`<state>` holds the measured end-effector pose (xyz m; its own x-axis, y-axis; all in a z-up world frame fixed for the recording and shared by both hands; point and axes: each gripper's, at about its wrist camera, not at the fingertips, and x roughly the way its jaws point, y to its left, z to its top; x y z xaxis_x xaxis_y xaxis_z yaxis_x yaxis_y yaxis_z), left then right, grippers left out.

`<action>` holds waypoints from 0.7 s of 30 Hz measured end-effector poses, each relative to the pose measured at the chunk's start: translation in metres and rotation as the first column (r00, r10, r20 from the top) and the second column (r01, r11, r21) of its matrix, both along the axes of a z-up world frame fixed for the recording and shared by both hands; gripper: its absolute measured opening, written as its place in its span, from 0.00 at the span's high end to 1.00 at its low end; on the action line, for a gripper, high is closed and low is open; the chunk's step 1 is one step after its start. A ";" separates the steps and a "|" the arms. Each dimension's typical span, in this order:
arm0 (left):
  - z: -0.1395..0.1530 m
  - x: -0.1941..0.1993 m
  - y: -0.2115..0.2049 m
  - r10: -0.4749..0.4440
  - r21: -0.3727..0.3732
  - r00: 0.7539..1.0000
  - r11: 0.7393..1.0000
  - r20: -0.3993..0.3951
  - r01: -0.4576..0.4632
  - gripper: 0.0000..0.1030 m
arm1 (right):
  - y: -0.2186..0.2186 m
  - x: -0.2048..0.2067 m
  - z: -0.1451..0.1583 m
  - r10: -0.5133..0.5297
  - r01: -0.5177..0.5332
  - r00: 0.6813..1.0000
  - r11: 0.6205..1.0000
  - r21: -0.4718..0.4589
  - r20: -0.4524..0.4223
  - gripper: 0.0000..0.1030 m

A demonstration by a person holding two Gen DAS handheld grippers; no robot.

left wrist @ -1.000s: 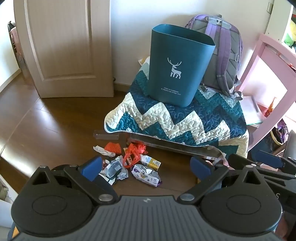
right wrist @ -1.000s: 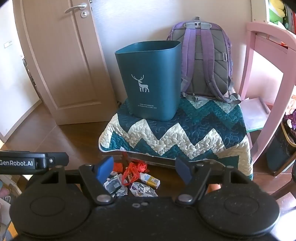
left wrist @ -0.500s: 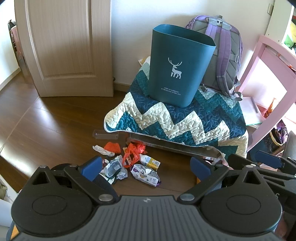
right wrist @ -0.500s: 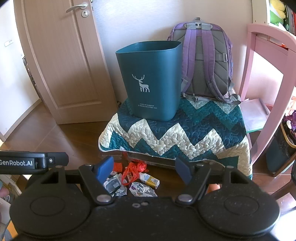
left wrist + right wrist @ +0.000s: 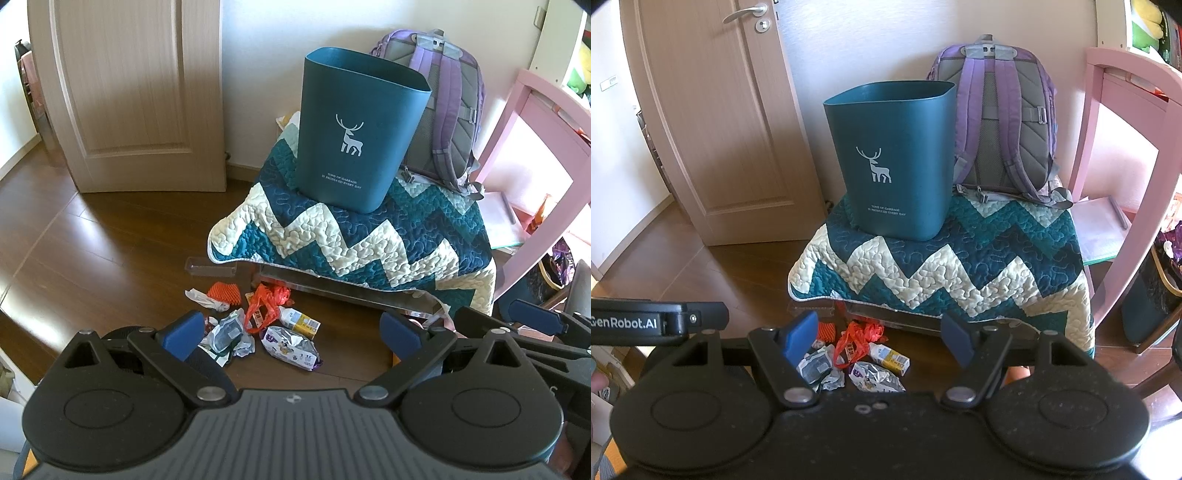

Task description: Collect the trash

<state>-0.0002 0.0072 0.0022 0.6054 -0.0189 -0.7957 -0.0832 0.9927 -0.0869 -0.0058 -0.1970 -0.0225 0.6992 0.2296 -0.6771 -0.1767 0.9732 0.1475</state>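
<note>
Trash lies in a loose heap on the wooden floor, near the front edge of the quilt-covered stand and framed between the spread fingers of both tools. Left gripper has its blue pads set wide apart and holds nothing; right gripper is likewise spread wide and empty, and both hang above the heap without touching it, probably so that either can drop onto a piece. Within the heap, a crumpled silver wrapper sits nearest the left pad, a purple-printed foil pouch lies to its right, a red plastic bag rises between them, and a small yellow carton rests just beyond the pouch. Farther left lie an orange mesh scrap and a twisted white paper, with a clear plastic tray at the quilt's edge. Beyond them, the teal bin stands upright on the zigzag quilt, open mouth up and close above the litter, seemingly placed to receive it. A purple backpack leans behind the bin, a door stands far left, and a pink frame rises at right.
</note>
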 end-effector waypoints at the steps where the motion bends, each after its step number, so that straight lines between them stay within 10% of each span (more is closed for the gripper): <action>1: 0.000 0.000 0.000 0.000 -0.001 1.000 1.000 0.000 0.000 0.01 | 0.000 0.000 0.000 0.000 0.000 1.000 1.000 0.000 0.000 0.29; 21: -0.002 0.000 0.002 0.006 -0.002 1.000 1.000 0.002 -0.006 0.01 | 0.004 0.000 0.000 0.010 -0.010 1.000 1.000 -0.007 0.002 0.29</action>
